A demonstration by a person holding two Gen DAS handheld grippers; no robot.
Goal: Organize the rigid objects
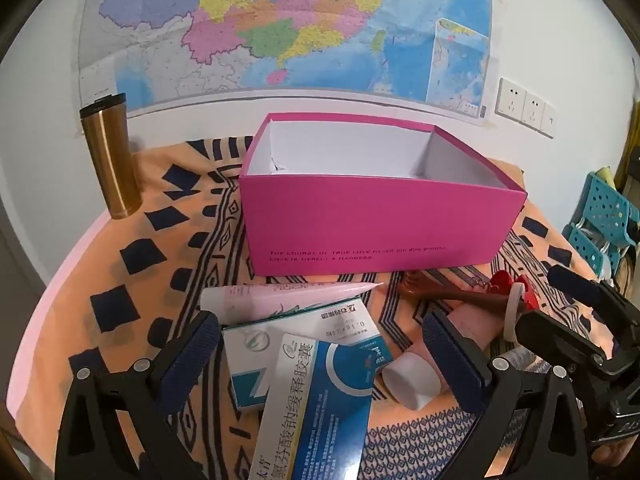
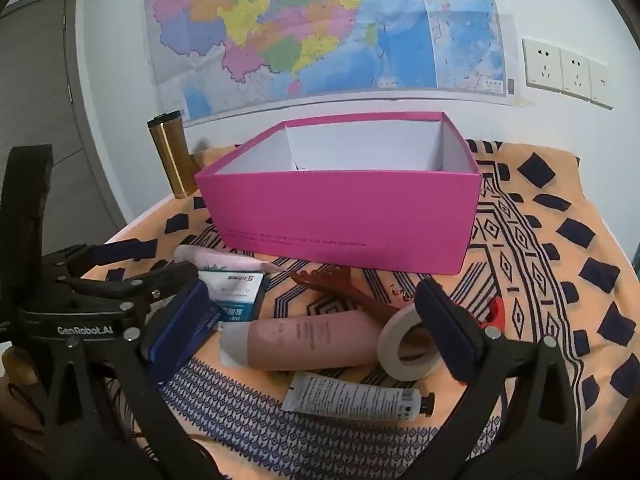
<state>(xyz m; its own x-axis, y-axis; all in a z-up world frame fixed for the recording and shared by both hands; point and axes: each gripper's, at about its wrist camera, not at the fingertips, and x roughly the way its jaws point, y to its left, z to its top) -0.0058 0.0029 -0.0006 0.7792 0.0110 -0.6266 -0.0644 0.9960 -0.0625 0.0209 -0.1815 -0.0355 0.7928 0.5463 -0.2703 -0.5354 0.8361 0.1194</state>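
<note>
An open pink box [image 1: 372, 224] [image 2: 340, 216] stands on the patterned cloth, and what I can see of its inside is bare white. My left gripper [image 1: 324, 364] is open over two blue-and-white medicine boxes [image 1: 316, 412]; a pale pink tube [image 1: 288, 296] lies just beyond them. My right gripper [image 2: 316, 328] is open over a pink bottle [image 2: 312, 340], a roll of white tape [image 2: 404, 344] and a small grey tube [image 2: 356, 396]. A brown comb [image 2: 344, 288] lies between these and the box.
A gold tumbler [image 1: 110, 156] stands at the back left near the wall. A red object [image 1: 508, 284] lies to the right of the comb. A blue plastic basket [image 1: 600, 216] is off the table at right. The table edge curves along the left.
</note>
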